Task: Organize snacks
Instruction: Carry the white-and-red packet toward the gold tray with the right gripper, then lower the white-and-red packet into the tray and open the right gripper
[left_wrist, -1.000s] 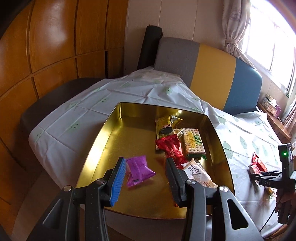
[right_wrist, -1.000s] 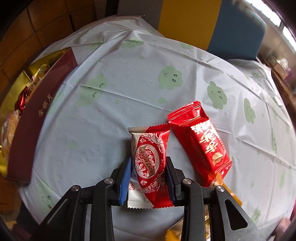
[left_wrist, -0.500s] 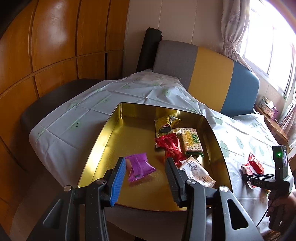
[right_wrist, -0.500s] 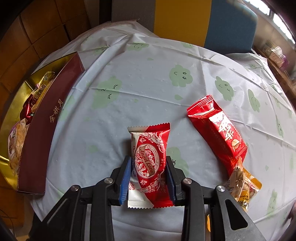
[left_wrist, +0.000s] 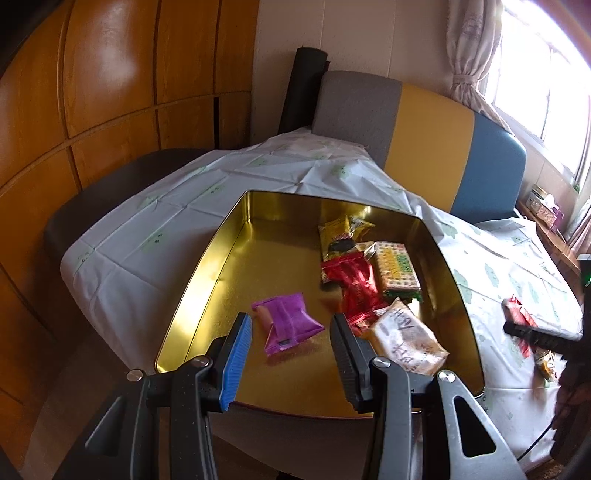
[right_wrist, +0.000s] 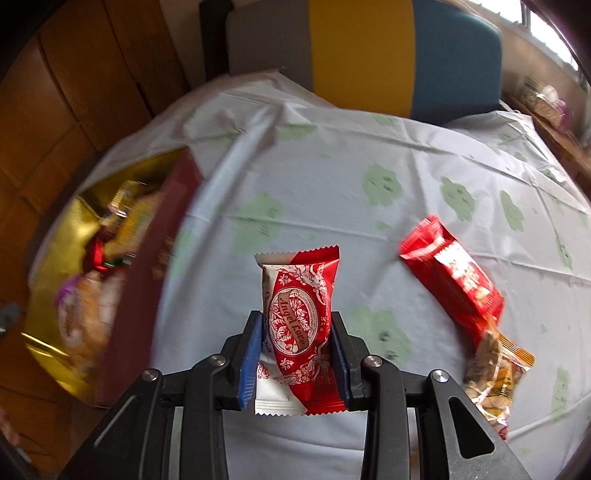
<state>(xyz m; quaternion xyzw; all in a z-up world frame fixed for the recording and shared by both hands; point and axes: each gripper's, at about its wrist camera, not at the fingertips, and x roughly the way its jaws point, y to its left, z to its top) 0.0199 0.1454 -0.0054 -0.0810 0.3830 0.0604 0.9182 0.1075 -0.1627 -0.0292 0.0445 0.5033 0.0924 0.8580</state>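
right hand-held gripper (right_wrist: 294, 349) | lifted red-white snack packet (right_wrist: 297, 325) | swung tinward

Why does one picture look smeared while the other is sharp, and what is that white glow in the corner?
Right wrist view: motion blur smears the gold tin, while the gripped red-and-white snack stays crisp. Left wrist view: sharp, but the window is blown out white, and walls bow from fisheye distortion.

The tin (left_wrist: 207, 266) is shiny gold inside and dark red outside. A purple packet (left_wrist: 288, 321) lies in it, with yellow (left_wrist: 336, 236), red foil (left_wrist: 354, 284) and green-and-yellow (left_wrist: 395, 266) packets. The right claw (right_wrist: 294, 339) has a blue pad and a black one around a red-and-white wrapper (right_wrist: 297, 314) with leafy scrollwork. The worktop's cloth (right_wrist: 332, 177) is white with green cloud faces.
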